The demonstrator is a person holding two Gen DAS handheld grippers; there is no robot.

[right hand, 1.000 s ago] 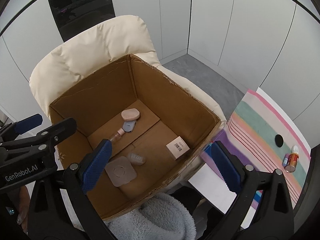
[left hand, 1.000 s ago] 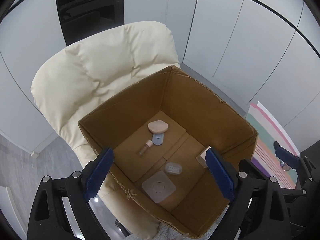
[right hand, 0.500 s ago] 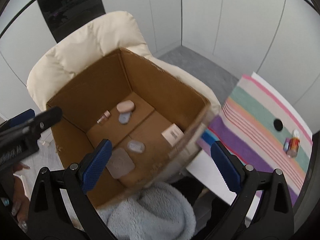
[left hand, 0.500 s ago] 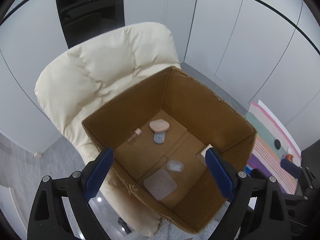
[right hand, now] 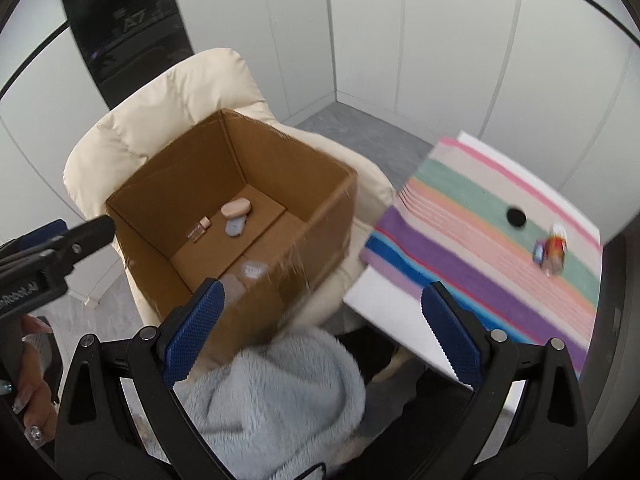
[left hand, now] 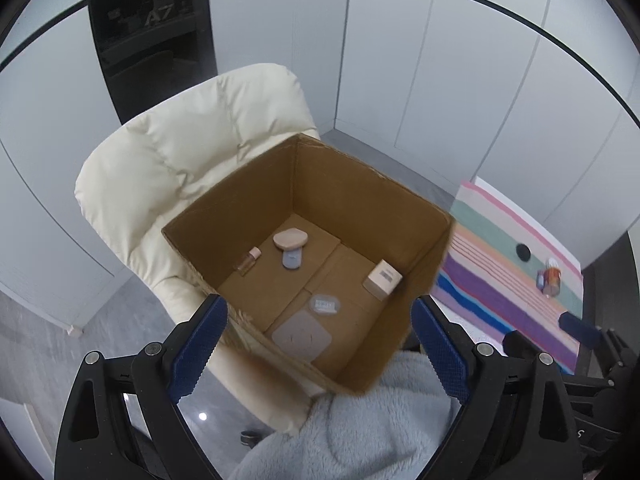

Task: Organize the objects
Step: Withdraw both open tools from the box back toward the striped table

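With both our left gripper (left hand: 318, 340) and right gripper (right hand: 320, 330) wide and empty, we risk toppling the upright orange bottle (right hand: 555, 249) on the striped cloth (right hand: 480, 248) if we reach carelessly

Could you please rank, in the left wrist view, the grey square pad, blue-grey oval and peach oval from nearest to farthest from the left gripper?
1. Grey square pad, box's near edge, nearest the left gripper.
2. Blue-grey oval, mid-floor.
3. Peach oval, toward the back.

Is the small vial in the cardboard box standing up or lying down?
Lying down: the small amber vial rests on its side on the brown cardboard box floor, cap toward the back wall.
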